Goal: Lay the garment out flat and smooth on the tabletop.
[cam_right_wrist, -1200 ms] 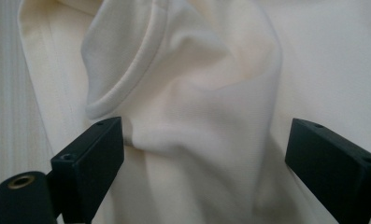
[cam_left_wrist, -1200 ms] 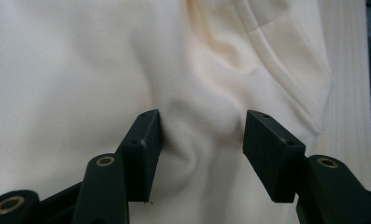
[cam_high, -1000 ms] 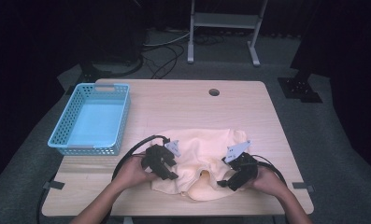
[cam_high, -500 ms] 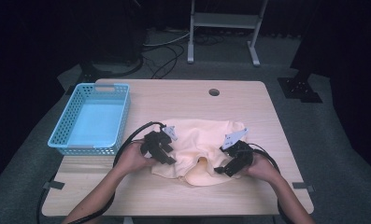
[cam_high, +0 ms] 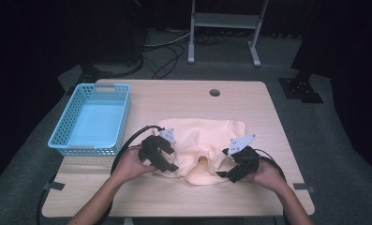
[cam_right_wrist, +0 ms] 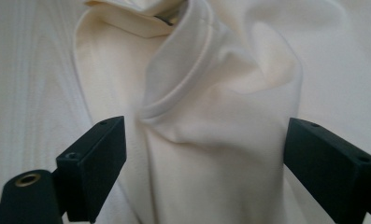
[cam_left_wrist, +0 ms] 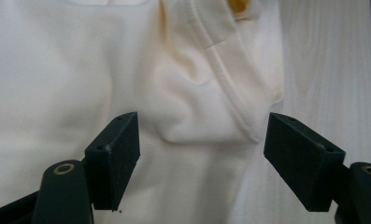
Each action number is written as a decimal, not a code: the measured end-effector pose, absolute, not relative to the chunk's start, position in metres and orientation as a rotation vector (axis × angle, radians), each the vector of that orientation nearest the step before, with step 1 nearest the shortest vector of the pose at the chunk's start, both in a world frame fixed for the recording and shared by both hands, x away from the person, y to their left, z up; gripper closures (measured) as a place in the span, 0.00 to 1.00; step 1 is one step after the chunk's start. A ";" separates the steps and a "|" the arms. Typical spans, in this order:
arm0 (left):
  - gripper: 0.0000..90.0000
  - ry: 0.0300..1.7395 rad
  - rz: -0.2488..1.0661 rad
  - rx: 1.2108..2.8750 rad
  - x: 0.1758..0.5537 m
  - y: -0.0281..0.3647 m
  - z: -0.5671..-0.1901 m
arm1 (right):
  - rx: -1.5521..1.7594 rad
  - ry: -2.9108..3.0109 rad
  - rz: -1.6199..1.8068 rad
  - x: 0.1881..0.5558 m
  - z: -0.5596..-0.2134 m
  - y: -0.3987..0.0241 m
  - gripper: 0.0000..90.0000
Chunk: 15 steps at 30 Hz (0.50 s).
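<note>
Cream garment (cam_high: 207,140) lies crumpled on the counter (cam_high: 183,101), well right of the blue basket (cam_high: 92,119). Left hand-held gripper (cam_high: 167,165), jaws just opened wide, and right hand-held gripper (cam_high: 226,175), also wide, straddle its near hem without pressing on it; bare wood stretches beyond.

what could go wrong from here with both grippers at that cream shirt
1. The left gripper has just been opening its jaws; they stand apart over a raised fold of the cream shirt without pressing it, so a lift now would likely leave the cloth behind.
2. The right gripper also has open jaws around a bunched ridge by the hem; closing there may pinch several layers and set a crease.
3. The near edge is rumpled, so dragging could bunch it further.
</note>
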<state>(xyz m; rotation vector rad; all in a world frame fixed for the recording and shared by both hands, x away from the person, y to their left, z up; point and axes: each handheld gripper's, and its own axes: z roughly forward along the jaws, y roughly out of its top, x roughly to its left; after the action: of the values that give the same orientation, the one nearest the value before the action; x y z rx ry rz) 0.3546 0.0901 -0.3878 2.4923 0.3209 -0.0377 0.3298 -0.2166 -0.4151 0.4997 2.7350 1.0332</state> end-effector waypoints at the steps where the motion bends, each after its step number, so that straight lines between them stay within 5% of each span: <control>1: 0.29 0.314 -0.027 2.493 0.351 0.089 -0.387 | 0.491 2.729 1.039 0.326 -0.415 -0.217 0.15; 15: 0.35 0.244 0.009 2.533 0.330 0.065 -0.395 | 0.380 2.639 1.025 0.290 -0.415 -0.198 0.43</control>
<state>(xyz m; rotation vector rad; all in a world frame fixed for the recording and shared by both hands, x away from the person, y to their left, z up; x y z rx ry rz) 0.3302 0.0647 -0.3952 2.5326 0.2440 0.0094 0.2904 -0.1981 -0.4148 0.3797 2.6390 1.0251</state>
